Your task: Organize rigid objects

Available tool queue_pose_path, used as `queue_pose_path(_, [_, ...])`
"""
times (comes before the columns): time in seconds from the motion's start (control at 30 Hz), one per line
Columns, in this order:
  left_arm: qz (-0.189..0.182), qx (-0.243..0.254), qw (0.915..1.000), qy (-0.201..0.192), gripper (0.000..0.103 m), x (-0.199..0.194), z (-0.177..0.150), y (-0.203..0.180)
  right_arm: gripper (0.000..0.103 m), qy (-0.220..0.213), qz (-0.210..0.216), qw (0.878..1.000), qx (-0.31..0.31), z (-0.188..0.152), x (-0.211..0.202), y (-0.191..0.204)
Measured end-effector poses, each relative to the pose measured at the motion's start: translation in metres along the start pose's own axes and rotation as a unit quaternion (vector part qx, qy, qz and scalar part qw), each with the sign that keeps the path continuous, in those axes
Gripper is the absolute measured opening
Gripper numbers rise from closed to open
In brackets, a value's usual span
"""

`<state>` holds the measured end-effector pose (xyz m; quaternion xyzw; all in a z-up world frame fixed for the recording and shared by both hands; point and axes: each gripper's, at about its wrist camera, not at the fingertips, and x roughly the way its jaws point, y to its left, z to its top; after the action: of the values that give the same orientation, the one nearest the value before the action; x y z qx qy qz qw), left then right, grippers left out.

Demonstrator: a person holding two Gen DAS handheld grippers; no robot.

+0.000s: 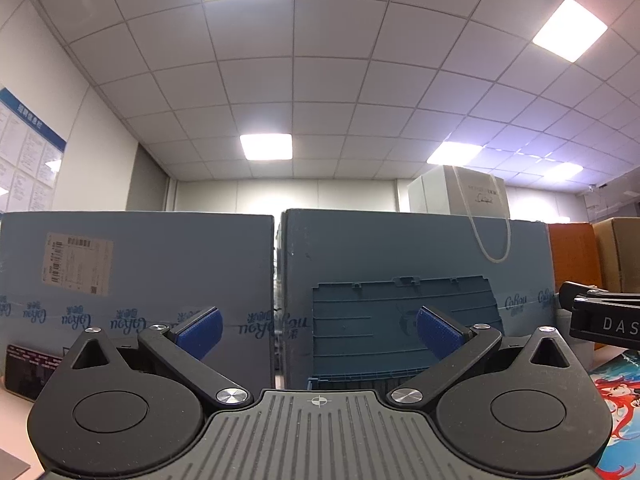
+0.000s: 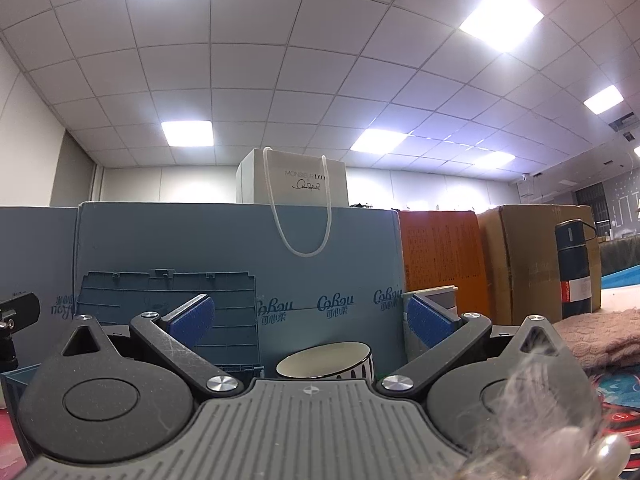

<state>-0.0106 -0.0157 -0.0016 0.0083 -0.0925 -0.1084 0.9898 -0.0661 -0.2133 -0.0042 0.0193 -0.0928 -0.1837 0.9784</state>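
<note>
Both grippers, left (image 1: 319,334) and right (image 2: 310,322), gape empty (bowl (image 2: 325,362) ahead)

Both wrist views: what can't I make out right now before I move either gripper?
- Bowl, right wrist view: base and contents hidden behind the right gripper body.
- Blue crate, left wrist view: inside hidden by its raised lid; bottom cut off by the left gripper.
- Table surface, both views: mostly blocked by gripper bodies.
- Flask: label too small to read.
</note>
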Motion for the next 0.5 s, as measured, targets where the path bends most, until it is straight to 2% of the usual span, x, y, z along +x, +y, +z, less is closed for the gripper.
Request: queue_pose_path(0.5, [-0.002, 0.000, 1.0000, 0.003, 0.103, 0.0008, 0.0003, -0.0005, 0.103, 0.001, 0.001, 1.000, -0.002, 0.0009, 0.0009, -0.0007])
